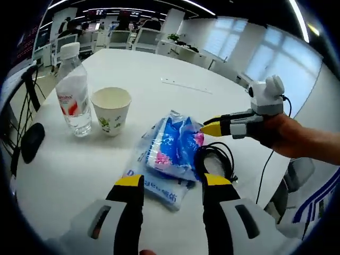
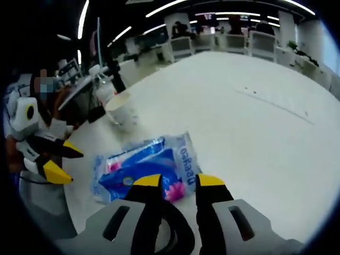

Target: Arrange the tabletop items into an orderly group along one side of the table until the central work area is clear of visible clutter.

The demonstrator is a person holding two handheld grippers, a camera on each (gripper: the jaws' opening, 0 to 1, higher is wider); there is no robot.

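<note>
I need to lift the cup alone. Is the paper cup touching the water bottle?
Apart. The left gripper view shows bare table between the paper cup and the water bottle.

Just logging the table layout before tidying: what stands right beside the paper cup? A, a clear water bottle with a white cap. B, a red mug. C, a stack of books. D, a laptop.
A: in the left gripper view the clear water bottle, with a white cap and red label, stands right next to the paper cup on the white table.
</note>
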